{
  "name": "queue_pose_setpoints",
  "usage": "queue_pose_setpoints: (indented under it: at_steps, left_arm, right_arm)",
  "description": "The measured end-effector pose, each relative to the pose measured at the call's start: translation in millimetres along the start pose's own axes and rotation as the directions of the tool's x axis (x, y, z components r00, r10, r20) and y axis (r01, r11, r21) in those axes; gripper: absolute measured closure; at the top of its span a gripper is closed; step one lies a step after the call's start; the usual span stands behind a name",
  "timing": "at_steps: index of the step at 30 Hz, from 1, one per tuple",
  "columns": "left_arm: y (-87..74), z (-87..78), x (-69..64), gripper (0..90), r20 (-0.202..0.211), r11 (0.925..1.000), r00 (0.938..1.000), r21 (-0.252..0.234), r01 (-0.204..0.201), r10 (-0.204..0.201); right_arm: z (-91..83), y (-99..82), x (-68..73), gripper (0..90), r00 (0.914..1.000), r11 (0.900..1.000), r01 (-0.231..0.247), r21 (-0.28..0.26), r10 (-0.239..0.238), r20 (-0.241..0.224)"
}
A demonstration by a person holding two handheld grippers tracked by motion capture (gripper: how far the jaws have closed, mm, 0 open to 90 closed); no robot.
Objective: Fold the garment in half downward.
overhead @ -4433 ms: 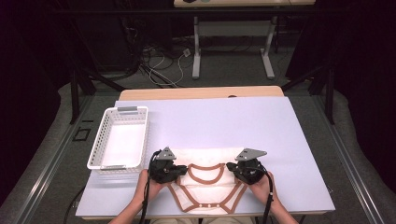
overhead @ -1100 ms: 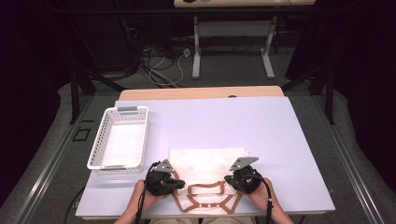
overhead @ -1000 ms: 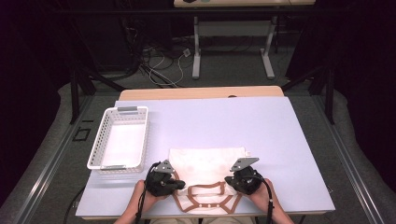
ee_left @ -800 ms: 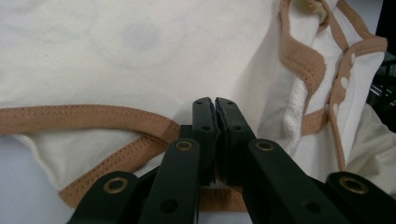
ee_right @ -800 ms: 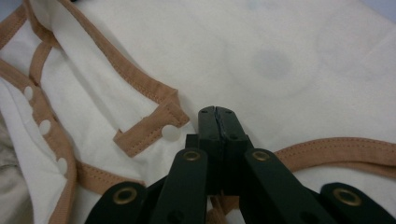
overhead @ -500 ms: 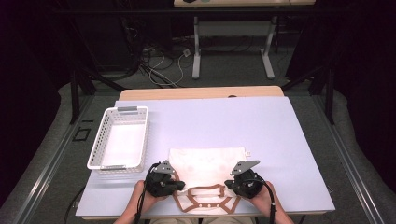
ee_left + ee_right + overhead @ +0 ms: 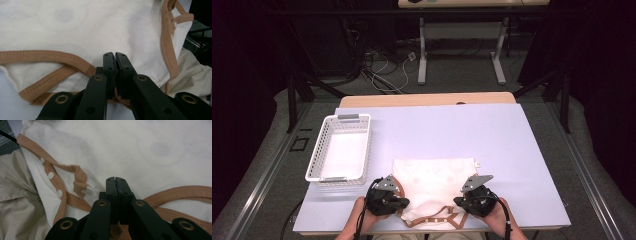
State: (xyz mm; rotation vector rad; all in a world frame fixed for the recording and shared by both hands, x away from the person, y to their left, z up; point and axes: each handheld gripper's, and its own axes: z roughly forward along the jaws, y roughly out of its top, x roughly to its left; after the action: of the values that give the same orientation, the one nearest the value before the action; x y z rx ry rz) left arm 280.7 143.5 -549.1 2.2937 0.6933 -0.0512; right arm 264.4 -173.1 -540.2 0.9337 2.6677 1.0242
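Both claws clamp the garment at the counter's near edge

The cream cotton garment with tan trim (image 7: 432,185) lies at the near edge of the white counter (image 7: 492,135); left claw (image 7: 115,56) and right claw (image 7: 115,180) are closed on its trim; a white slatted plastic basket (image 7: 314,162) sits just left; far half open.

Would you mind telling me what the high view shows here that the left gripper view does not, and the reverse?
High view alone: the white basket on the table, left of the garment, and both grippers, the left gripper and right gripper, at the garment's near edge.

Left gripper view alone: the stitching on the tan trim and its jaws pressed shut on the cloth.

Both share: the cream garment with tan edging.
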Motion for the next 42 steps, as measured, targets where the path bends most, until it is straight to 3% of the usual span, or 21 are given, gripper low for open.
queue_pose_setpoints:
  at_steps: [17, 22, 26, 29, 32, 33, 36, 38, 42]
  left_arm:
    - [-8.6, -0.9, -5.7, 86.1, 0.021, 0.9997, 0.9997, 0.021, -0.011, 0.011]
    - [-10.7, -3.3, -6.0, 84.4, -0.002, 0.9998, 0.9998, 0.004, 0.017, -0.017]
    - [-10.9, -10.1, -2.8, 73.8, -0.051, 0.9994, 0.9983, -0.017, 0.030, -0.030]
    - [-11.7, -17.9, 2.2, 62.9, -0.100, 0.9938, 0.9907, -0.071, 0.086, -0.093]
    - [-11.8, -24.4, 5.3, 52.7, -0.199, 0.9912, 0.9738, -0.094, 0.092, -0.110]
    - [-11.8, -25.1, 5.8, 48.3, -0.212, 0.9895, 0.9695, -0.101, 0.104, -0.123]
    - [-11.6, -25.2, 6.7, 40.9, -0.236, 0.9902, 0.9644, -0.099, 0.098, -0.119]
    - [-11.7, -24.1, 7.0, 36.9, -0.258, 0.9906, 0.9589, -0.098, 0.095, -0.118]
    - [-13.0, -24.9, 12.4, 32.2, -0.265, 0.9876, 0.9542, -0.109, 0.113, -0.138]
  right_arm:
    - [0.7, -9.7, 11.6, 89.0, 0.9992, 0.9983, 0.020, 0.054, -0.019, -0.036]
    - [0.6, -9.9, 12.7, 88.1, 0.9992, 0.9977, 0.024, 0.063, -0.022, -0.034]
    - [-1.8, -8.7, 10.8, 77.1, 0.9994, 0.9988, 0.029, 0.039, -0.028, -0.022]
    - [-7.4, -7.4, 6.8, 65.9, 0.9998, 0.9999, 0.013, -0.005, -0.013, -0.016]
    - [-11.8, -7.4, 1.2, 53.2, 0.9997, 0.9990, -0.015, -0.041, 0.016, 0.019]
    - [-12.5, -7.9, -1.1, 50.0, 0.9990, 0.9982, -0.032, -0.051, 0.034, 0.030]
    - [-16.4, -10.4, -11.3, 42.7, 0.9943, 0.9944, -0.072, -0.078, 0.077, 0.073]
    - [-19.2, -12.5, -17.9, 39.9, 0.9902, 0.9910, -0.094, -0.095, 0.103, 0.094]
    - [-23.5, -16.6, -29.8, 39.2, 0.9804, 0.9860, -0.123, -0.113, 0.138, 0.140]
